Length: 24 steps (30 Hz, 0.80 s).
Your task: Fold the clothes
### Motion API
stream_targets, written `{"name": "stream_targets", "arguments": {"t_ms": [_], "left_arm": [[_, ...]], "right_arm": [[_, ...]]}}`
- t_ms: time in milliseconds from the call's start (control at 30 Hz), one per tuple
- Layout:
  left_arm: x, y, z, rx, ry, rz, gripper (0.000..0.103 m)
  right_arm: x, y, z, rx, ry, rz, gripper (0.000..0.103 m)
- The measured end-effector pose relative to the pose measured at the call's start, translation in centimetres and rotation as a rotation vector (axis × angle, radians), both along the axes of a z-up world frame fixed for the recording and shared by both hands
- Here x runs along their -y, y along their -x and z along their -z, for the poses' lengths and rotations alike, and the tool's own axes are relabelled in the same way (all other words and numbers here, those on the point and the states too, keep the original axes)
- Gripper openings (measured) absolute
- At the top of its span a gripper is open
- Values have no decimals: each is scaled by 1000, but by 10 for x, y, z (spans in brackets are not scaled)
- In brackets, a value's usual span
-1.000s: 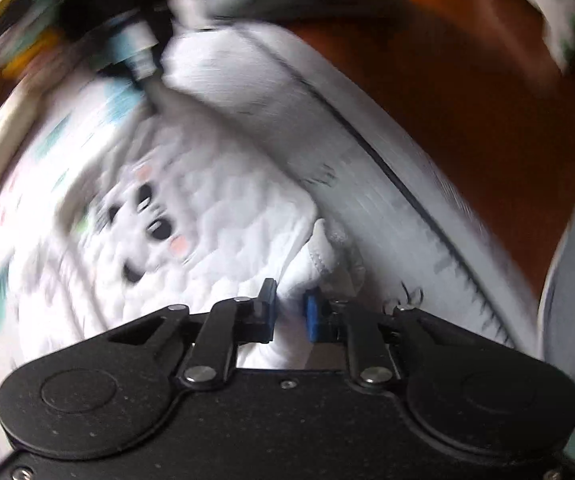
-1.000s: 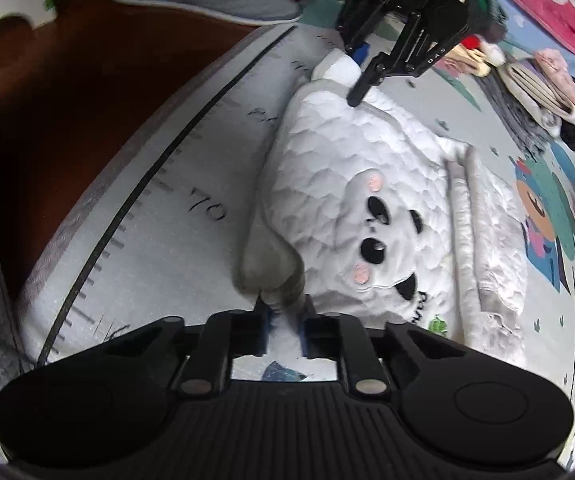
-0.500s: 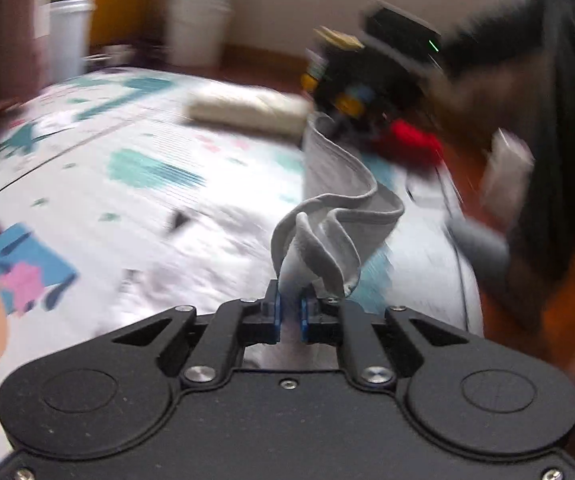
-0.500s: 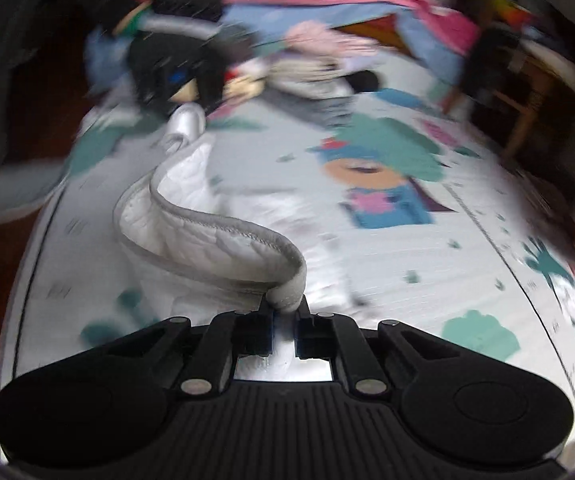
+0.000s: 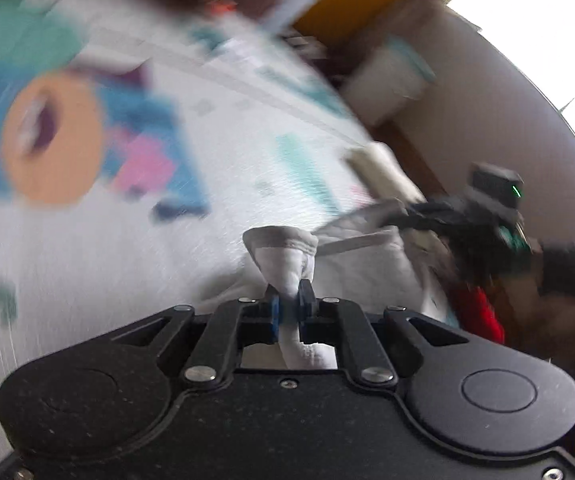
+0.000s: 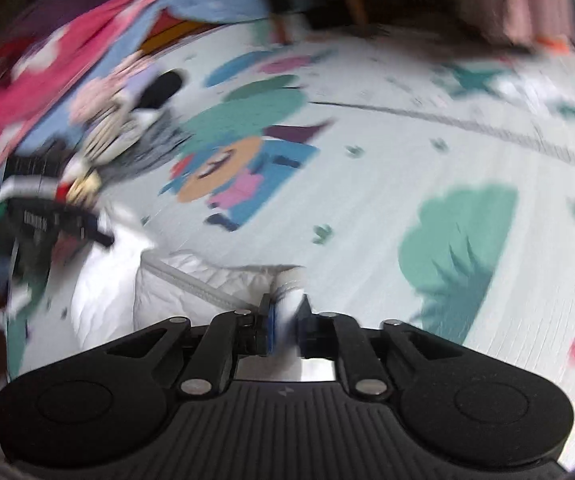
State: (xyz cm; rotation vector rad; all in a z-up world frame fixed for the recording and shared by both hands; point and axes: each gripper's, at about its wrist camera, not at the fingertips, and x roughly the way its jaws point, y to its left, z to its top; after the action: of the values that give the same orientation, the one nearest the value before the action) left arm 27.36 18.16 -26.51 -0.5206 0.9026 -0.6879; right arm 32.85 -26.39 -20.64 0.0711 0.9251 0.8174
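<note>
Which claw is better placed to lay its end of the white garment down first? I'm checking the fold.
Right, probably: the right claw is opening around the white garment, low over the mat; the left claw pinches it.

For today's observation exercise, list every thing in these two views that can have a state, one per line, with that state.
Left tool: shut on a bunched end of the white garment.
Right tool: jaws opening, white garment between them.
White garment: lying on the play mat, both ends gripped.
Pile of clothes: heaped on the mat, unfolded.

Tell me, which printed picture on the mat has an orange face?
The cartoon figure mid-mat, with blue and pink clothes; the teal bush beside it is plain green.
</note>
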Motion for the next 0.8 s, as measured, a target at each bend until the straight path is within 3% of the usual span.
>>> {"name": "stream_targets", "arguments": {"t_ms": [33,67,100,133,233,300,467,533,600,633,700,767,800], "left_arm": [[-1,0,3,-16,-18,-42,14],[-4,1,6,-31,-22,-67,21],[-5,3,6,-40,-28,-97,38],[-8,5,6,-43,-28,-136,48],[-20,18,-7,-23,32,-205,50],[-26,27,-15,-8,64,-244,52],[11,43,-34,68,-75,-188,56],[39,44,-38,145,-228,-139,56],[67,41,-37,200,-392,-101,55],[76,37,-33,196,-438,-95,46],[84,32,-26,174,-458,-66,17],[83,35,-30,234,-439,-40,10],[74,44,-38,273,-318,-30,9]], "right_arm": [[3,-3,8,-49,-16,43,24],[6,-4,15,-82,-20,85,45],[10,-4,23,-114,-24,127,59],[16,-2,24,-125,-39,156,60],[36,7,24,-136,-96,238,60],[46,19,19,-108,-124,263,65],[32,48,17,-37,-55,182,68],[20,52,21,-33,-8,166,68],[13,54,24,-38,8,155,68],[9,53,26,-45,7,151,68],[6,55,26,-49,-3,146,68],[5,57,26,-49,-14,137,68],[6,59,25,-46,-17,132,69]]}}
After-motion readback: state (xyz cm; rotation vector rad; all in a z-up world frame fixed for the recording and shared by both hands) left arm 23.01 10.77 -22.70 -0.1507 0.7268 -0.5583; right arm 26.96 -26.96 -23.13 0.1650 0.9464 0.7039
